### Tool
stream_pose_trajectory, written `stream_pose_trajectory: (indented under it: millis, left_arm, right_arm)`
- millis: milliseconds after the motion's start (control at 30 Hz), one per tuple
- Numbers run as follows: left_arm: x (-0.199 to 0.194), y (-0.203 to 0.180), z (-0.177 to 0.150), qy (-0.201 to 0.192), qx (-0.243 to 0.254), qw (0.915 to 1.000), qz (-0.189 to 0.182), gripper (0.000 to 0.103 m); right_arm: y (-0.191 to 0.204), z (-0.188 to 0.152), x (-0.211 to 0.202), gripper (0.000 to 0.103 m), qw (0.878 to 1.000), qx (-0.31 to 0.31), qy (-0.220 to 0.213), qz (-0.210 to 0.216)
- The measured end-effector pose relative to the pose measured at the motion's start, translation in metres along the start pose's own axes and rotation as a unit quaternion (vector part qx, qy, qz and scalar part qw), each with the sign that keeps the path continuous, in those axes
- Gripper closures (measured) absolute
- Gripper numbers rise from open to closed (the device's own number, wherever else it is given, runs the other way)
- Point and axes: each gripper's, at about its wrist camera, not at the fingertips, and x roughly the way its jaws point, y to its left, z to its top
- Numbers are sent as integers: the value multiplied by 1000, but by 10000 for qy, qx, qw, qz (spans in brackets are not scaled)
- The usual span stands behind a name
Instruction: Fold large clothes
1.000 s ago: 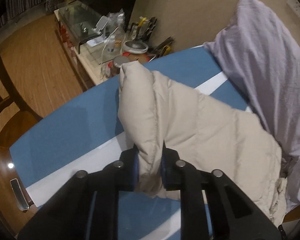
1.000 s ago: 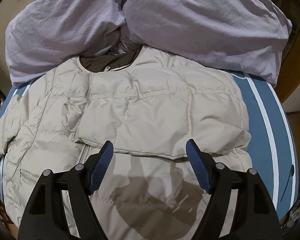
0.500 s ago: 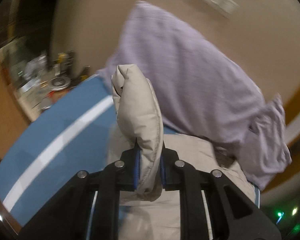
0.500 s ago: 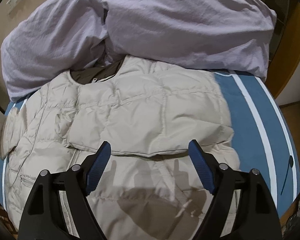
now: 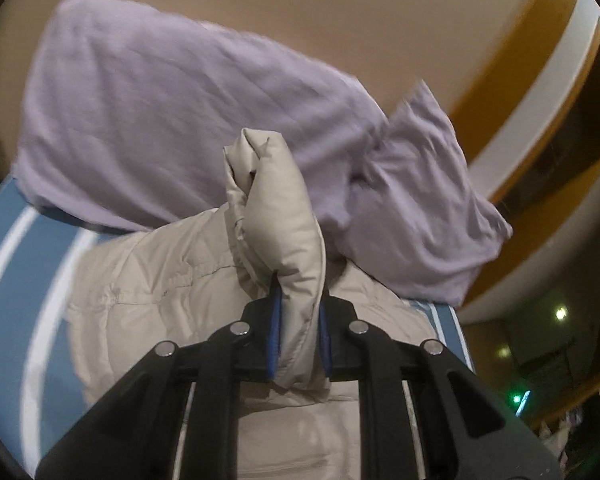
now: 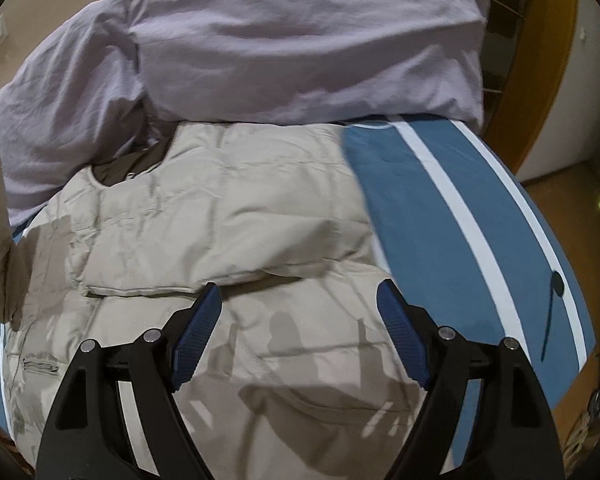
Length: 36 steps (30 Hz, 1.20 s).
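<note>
One sleeve [image 5: 278,240] pinched inside left gripper [image 5: 298,332]

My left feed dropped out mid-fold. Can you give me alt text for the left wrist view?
The left gripper is shut on a puffy sleeve of the beige quilted jacket, holding it up above the jacket body. Behind lies a rumpled lavender cloth, on a blue table cover with white stripes.

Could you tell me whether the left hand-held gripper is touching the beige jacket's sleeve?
Touching. The left wrist view shows the left hand-held gripper shut on the sleeve, fabric pinched between both blue pads.
</note>
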Motion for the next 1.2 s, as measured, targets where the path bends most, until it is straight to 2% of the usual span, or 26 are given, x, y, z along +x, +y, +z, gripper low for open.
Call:
stream_pose_trajectory:
  millis: [167, 400, 467, 533, 633, 700, 733, 933, 1200]
  left_arm:
    - [40, -27, -20, 454, 157, 9987, -177, 88]
    - [94, -41, -55, 1183, 393, 9922, -70, 87]
    - [105, -44, -65, 1392, 489, 9891, 4, 85]
    - [115, -47, -74, 1594, 586, 9855, 65, 78]
    - [117, -46, -77, 1606, 587, 9853, -48, 68]
    - [115, -45, -74, 1505, 614, 9867, -29, 57]
    - [114, -44, -72, 1427, 647, 9876, 14, 55]
    - [129, -42, -65, 1285, 792, 9875, 462, 56]
    - [177, -46, -96, 1584, 966, 9783, 917, 55]
  right_arm:
    - [-17, -5, 0, 22, 9998, 161, 42, -129]
    - [-34, -7, -3, 22, 9992, 316, 24, -231]
    - [-37, -9, -3, 22, 9991, 335, 34, -249]
    - [-40, -10, -2, 22, 9990, 362, 54, -272]
    - [-46, -13, -1, 22, 9987, 395, 64, -317]
    - [-50, -14, -1, 22, 9985, 430, 61, -347]
    - [-53, -15, -1, 22, 9983, 456, 59, -364]
    - [-66, -15, 0, 22, 9976, 565, 74, -384]
    - [-72, -6, 10, 22, 9980, 494, 138, -380]
